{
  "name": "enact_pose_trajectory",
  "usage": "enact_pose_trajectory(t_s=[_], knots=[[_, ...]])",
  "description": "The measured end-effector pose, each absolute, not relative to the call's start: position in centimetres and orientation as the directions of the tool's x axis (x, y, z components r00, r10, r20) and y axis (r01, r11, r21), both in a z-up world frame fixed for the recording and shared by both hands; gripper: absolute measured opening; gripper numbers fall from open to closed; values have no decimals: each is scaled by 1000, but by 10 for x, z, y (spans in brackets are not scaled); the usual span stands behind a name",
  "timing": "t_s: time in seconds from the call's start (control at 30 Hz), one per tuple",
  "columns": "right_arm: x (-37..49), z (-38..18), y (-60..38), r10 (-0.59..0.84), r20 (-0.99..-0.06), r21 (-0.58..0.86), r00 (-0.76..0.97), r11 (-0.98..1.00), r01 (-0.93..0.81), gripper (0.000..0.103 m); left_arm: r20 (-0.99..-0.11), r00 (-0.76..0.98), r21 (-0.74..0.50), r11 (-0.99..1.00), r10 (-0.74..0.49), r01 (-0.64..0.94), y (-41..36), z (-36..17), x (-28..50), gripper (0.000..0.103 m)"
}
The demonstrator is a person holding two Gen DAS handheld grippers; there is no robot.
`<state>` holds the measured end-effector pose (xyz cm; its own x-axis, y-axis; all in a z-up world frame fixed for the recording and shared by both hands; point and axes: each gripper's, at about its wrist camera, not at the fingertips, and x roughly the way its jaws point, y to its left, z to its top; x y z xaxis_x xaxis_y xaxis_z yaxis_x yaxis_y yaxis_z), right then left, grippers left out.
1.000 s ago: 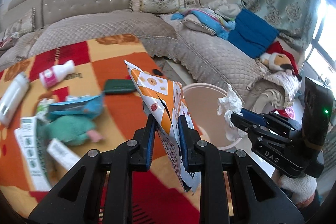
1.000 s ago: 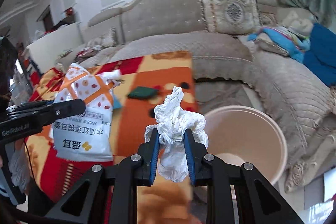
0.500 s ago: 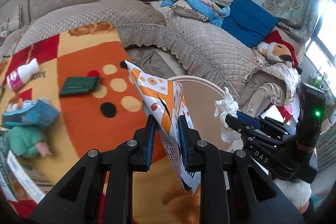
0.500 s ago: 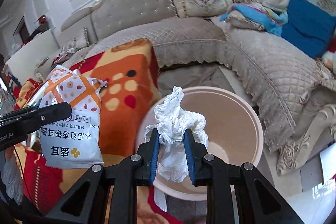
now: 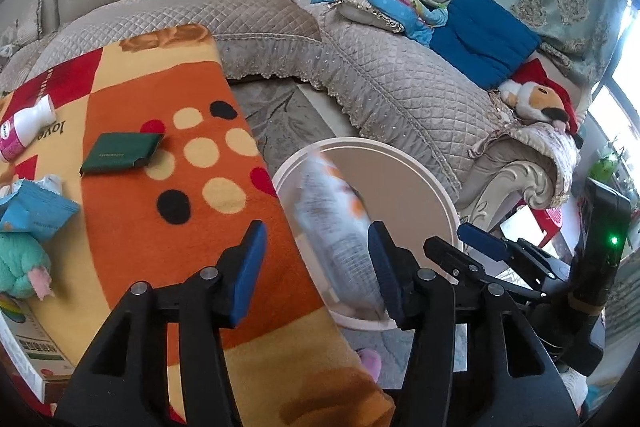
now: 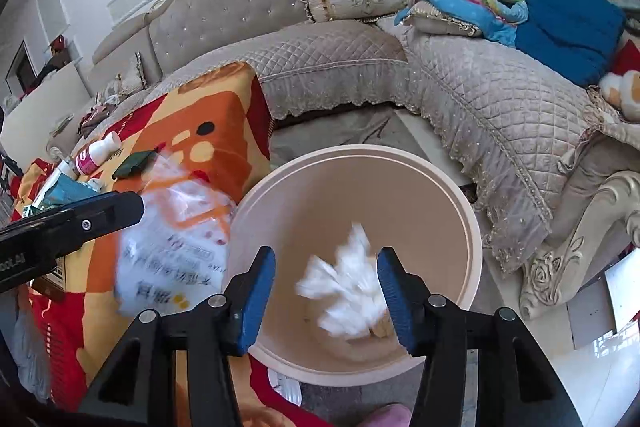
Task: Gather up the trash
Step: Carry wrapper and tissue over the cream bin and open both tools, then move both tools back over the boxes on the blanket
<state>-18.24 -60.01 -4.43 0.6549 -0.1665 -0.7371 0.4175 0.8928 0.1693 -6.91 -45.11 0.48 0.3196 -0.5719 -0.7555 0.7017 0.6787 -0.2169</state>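
Both fingers opening, nothing pinched. My left fingers (image 5: 316, 259) have let go of the snack bag (image 5: 338, 227); it shows blurred between the pads, dropping at the near left edge of the bin (image 5: 400, 151). My right fingers (image 6: 326, 283) stand apart too, the tissue (image 6: 344, 291) loose between them, blurred, over the bin's inside. Bin sits on the floor just beside the table (image 5: 168, 163).

Doing this well, as I judge it: hold both hands steady over the mouth until each piece clears the pads. The bag is the risk; in the right view it looks to overlap the rim, so it may catch or tip out. More litter waits on the table: bottle (image 5: 24, 131), blue packet (image 5: 32, 207).
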Motion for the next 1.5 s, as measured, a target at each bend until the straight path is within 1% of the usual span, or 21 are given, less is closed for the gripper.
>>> enact_pose_trajectory(t_s=[0.37,0.53,0.73,0.83,0.9,1.1,1.5], knots=[[-184,-38,-581,-136,-732,179,668,907,380,51,-762,344,-188,696,-549,693,-437,9,-75,51],[-184,-32,-569,-142,-725,170,674,911,375,51,-756,363,-180,707,-544,684,-422,13,-77,51],[-180,-24,-550,-110,-726,175,679,925,337,52,-747,389,-177,724,-540,667,-399,22,-78,51],[-177,-18,-534,-97,-719,170,688,936,309,56,-744,404,-171,736,-532,655,-385,25,-79,51],[-175,-16,-525,-83,-715,175,694,940,293,62,-741,417,-168,747,-526,643,-373,28,-78,51],[-165,-9,-493,-39,-704,183,709,955,234,62,-734,459,-156,782,-501,604,-338,31,-74,51],[-146,2,-437,27,-692,188,721,971,144,64,-715,512,-179,833,-476,524,-254,40,-69,51]])
